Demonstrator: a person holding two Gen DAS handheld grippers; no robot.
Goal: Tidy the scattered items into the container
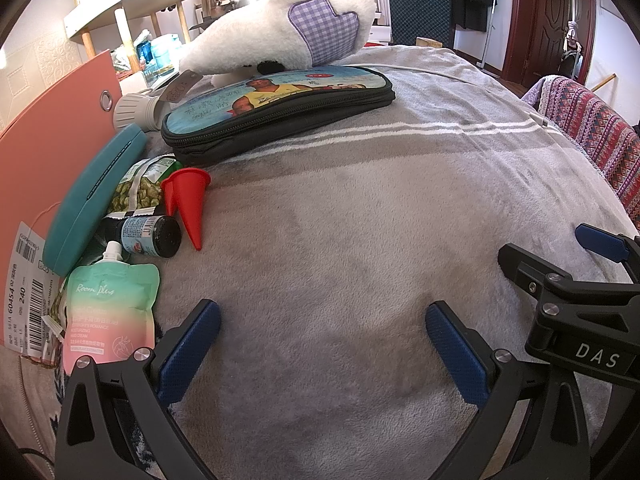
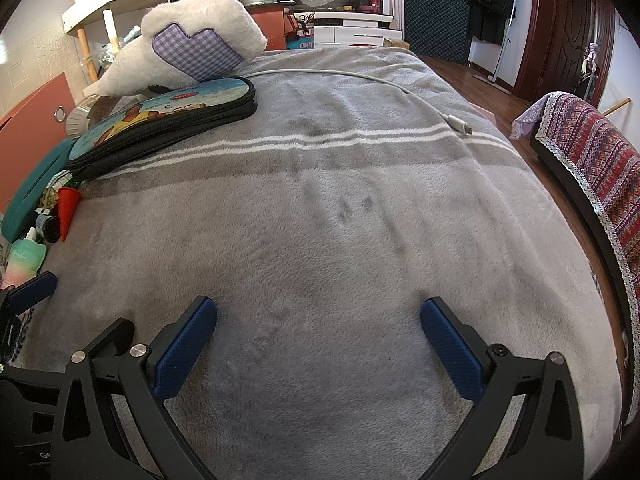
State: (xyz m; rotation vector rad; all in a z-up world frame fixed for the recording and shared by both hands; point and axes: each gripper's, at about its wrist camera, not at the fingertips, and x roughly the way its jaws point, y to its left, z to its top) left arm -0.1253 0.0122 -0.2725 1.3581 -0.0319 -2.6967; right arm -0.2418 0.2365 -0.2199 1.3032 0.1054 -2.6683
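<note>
Bed: grey blanket [image 2: 320, 220], items piled at left edge
Hidden: snack packet [image 1: 138, 188] half under teal case [image 1: 92, 204]
Left tongs [image 1: 322, 344]: spread, empty, low over blanket
Right tongs [image 2: 318, 340]: spread, empty, alongside

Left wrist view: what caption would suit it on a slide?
Open left gripper hovers over a grey blanket, small items piled at its left edge.

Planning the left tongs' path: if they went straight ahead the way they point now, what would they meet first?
Mostly bare grey blanket ahead of the open left tongs; further on, probably the pencil case, though depth is unclear.
</note>
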